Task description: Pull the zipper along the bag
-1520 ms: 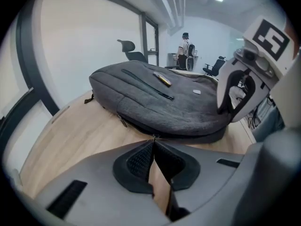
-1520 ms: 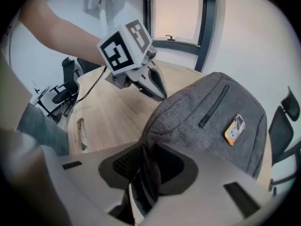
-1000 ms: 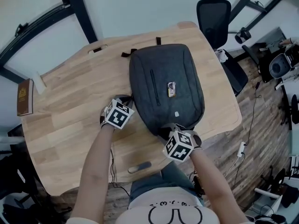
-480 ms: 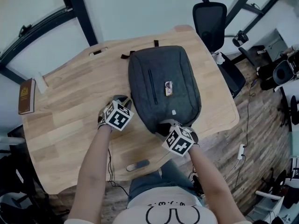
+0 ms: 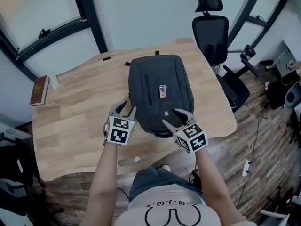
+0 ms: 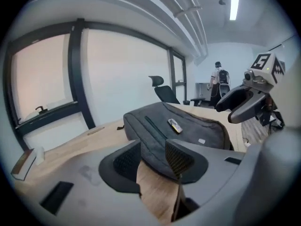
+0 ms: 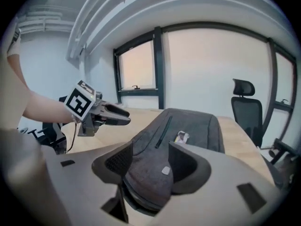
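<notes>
Both lifted since before; left gripper [image 5: 124, 109] and right gripper [image 5: 170, 117] jaws just opened, empty, at near end of bag [image 5: 160, 91]; bag reaches far edge of tabletop [image 5: 75, 112].

You are standing at the near edge of a light wooden table [image 5: 70, 112] that is spreading across a plank floor [image 5: 256, 135]. A black office chair [image 5: 214, 32] is waiting at the table's one o'clock corner, against a plain pale wall [image 5: 155, 8]. Dark-framed windows [image 6: 40, 74] are running from ten to eleven o'clock, letting in soft daylight. A brown book [image 5: 39, 90] is lying at the table's nine o'clock edge. Overhead, a ceiling strip light [image 6: 233, 1] is glowing, and a white power strip [image 5: 245, 167] is lying on the floor at four o'clock.
</notes>
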A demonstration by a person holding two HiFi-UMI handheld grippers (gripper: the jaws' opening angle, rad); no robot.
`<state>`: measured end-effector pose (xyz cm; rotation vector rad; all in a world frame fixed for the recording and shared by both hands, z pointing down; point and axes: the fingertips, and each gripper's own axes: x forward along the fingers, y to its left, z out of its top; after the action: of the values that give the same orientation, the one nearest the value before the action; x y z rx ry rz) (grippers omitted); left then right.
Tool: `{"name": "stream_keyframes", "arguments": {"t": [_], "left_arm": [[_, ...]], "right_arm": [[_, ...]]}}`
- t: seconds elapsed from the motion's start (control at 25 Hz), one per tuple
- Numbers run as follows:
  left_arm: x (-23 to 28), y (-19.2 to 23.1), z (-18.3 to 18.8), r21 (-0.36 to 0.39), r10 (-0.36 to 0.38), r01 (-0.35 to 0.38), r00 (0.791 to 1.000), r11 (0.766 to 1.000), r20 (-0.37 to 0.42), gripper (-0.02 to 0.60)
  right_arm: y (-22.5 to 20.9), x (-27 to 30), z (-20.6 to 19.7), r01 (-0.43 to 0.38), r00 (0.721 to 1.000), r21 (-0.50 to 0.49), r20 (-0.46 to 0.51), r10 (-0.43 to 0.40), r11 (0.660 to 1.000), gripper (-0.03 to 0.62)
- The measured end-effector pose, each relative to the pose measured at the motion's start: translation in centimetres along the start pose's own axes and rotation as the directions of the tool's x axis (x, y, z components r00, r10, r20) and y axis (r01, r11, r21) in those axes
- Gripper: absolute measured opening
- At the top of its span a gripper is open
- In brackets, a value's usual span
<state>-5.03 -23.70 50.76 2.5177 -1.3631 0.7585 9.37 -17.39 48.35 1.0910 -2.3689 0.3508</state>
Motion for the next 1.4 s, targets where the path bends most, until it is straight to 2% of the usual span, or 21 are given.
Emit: {"name": "stream_keyframes", "arguments": {"t": [0.08,0.12,0.16,0.2,0.32,0.44,0.6,0.72,0.84,1.04,1.2,1.4], "left_arm": [[-2.2,-1.2,1.7,-0.034,0.067,-0.065,0.996,0.997,0.052,0.153],[-3.3,-1.6,2.5,-0.049,0.111,-0.107,0.991,0.993,0.08,0.121],[-4.5,-1.8,3.2,-0.065,0.157,-0.15,0.982,0.986,0.109,0.055],[-5.7,-2.1,3.9,-0.084,0.195,-0.184,0.971,0.979,0.14,0.027],[-8.9,-3.9,6.4,-0.112,0.257,-0.237,0.94,0.965,0.226,0.018],[-11.4,-6.6,8.7,-0.107,0.299,-0.28,0.909,0.954,0.289,0.017],[-14.3,-8.5,10.5,-0.133,0.342,-0.315,0.869,0.94,0.357,0.017],[-16.2,-9.2,12.0,-0.146,0.352,-0.32,0.84,0.936,0.412,0.017],[-17.6,-9.6,14.0,-0.137,0.349,-0.323,0.821,0.936,0.452,0.018],[-19.6,-10.3,16.5,-0.104,0.334,-0.326,0.803,0.94,0.493,0.018],[-20.4,-10.4,17.1,-0.093,0.317,-0.315,0.803,0.945,0.504,0.018],[-21.2,-10.3,16.7,-0.102,0.308,-0.298,0.806,0.949,0.506,0.018]], "right_arm": [[-1.5,-2.9,1.1,0.039,0.998,0.002,0.058,-0.039,0.999,0.231],[-2.2,-4.4,1.8,0.059,0.994,0.001,0.092,-0.059,0.998,0.209],[-2.7,-5.8,2.5,0.077,0.989,-0.001,0.13,-0.076,0.997,0.187],[-3.0,-7.1,3.3,0.092,0.982,-0.007,0.168,-0.089,0.996,0.152],[-3.5,-10.8,5.4,0.129,0.956,-0.046,0.271,-0.112,0.991,0.041],[-3.9,-14.3,6.5,0.169,0.929,-0.087,0.346,-0.129,0.982,0.041],[-4.0,-18.0,7.7,0.205,0.887,-0.075,0.436,-0.153,0.976,0.049],[-3.3,-20.2,9.4,0.233,0.852,-0.073,0.496,-0.167,0.97,0.049],[-2.6,-21.9,11.0,0.26,0.827,-0.075,0.532,-0.182,0.963,0.049],[-1.5,-24.6,13.0,0.287,0.794,-0.063,0.574,-0.201,0.956,0.051],[-1.1,-26.4,14.2,0.287,0.754,-0.012,0.619,-0.218,0.958,0.049],[-0.8,-27.0,13.7,0.323,0.768,-0.011,0.588,-0.255,0.946,0.051]]}}
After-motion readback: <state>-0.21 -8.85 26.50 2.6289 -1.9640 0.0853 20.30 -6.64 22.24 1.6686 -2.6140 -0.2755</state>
